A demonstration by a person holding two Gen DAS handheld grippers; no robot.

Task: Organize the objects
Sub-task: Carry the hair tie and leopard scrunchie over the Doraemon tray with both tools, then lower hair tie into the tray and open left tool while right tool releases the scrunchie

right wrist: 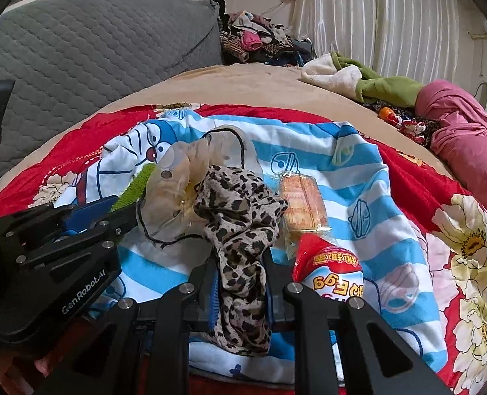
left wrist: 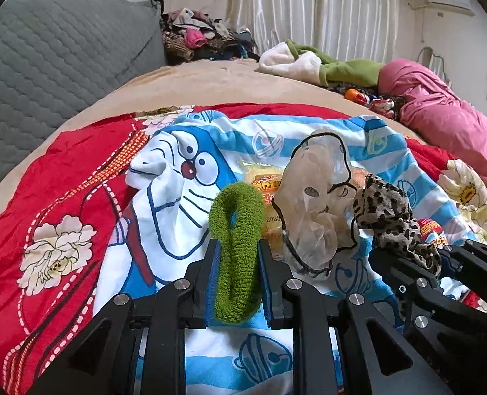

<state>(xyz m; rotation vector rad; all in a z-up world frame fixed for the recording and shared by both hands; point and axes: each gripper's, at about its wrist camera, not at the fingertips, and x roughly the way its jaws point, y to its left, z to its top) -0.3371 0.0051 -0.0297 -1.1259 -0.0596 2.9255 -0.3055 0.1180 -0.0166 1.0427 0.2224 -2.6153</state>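
Leftmost, grey quilted headboard (left wrist: 62, 52) behind a tan bed (left wrist: 184, 82), then red floral quilt (left wrist: 62, 197) running to the near edge. Over that, blue striped Doraemon blanket (left wrist: 177, 177) carrying the small items. Left claw (left wrist: 237, 256) clamped on a green terry scrunchie (left wrist: 238, 230), loop standing up between the blue pads. Readable on the left claw's housing from the right wrist view: "GenRobot.AI". Just right of the green one, sheer beige scrunchie (left wrist: 312, 197) with dark edging, lying on the blanket and touching the leopard-print scrunchie (right wrist: 240, 230). Right claw (right wrist: 242, 283) closed on that leopard one, fabric bunched and spilling out front and back. Beside it, orange biscuit packet (right wrist: 302, 204), print too blurred to read, and a red-and-white snack bag (right wrist: 329, 270) with partly legible upside-down lettering. Open blanket further right. Far right, pink bundle (left wrist: 441, 118); white curtains (left wrist: 316, 10) and a clothes pile (left wrist: 197, 36) behind.
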